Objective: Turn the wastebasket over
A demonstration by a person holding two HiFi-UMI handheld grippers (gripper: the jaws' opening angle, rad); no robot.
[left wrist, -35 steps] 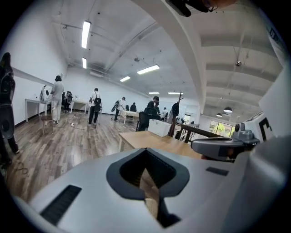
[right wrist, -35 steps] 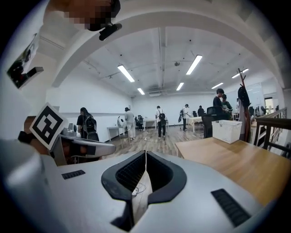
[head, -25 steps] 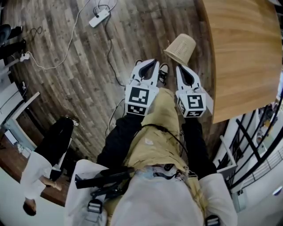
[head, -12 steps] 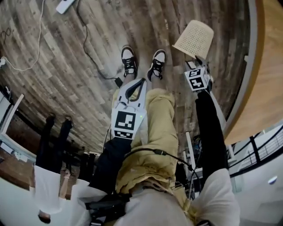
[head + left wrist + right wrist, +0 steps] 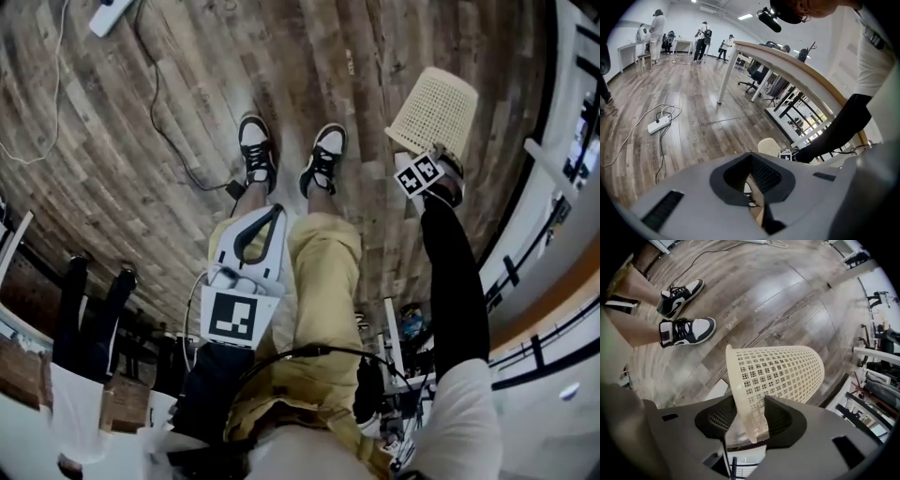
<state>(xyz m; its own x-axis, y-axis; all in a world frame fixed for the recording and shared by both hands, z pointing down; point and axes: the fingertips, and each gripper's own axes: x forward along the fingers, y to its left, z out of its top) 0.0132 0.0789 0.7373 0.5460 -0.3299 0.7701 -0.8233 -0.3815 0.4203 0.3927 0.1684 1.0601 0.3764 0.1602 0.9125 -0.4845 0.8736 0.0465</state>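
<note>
A cream lattice wastebasket (image 5: 436, 112) rests tilted on the wooden floor to the right of my shoes, its mouth toward me. My right gripper (image 5: 412, 155) reaches down to its near rim. In the right gripper view the basket (image 5: 780, 376) fills the middle and its rim wall stands between the jaws of my right gripper (image 5: 747, 420), which are closing with a gap still showing on the left side. My left gripper (image 5: 274, 211) hangs over my left thigh, shut and empty. In the left gripper view the left gripper (image 5: 751, 153) points toward the distant basket (image 5: 768, 146).
My two black-and-white shoes (image 5: 286, 155) stand left of the basket. A white power strip (image 5: 111, 11) and a black cable (image 5: 164, 122) lie on the floor at the far left. A curved wooden table (image 5: 797, 70) and black rails (image 5: 525, 253) close in on the right.
My right gripper has dropped from beside the left one down to the basket, rolled, and opened around its rim. The left gripper has sunk toward my thigh.
</note>
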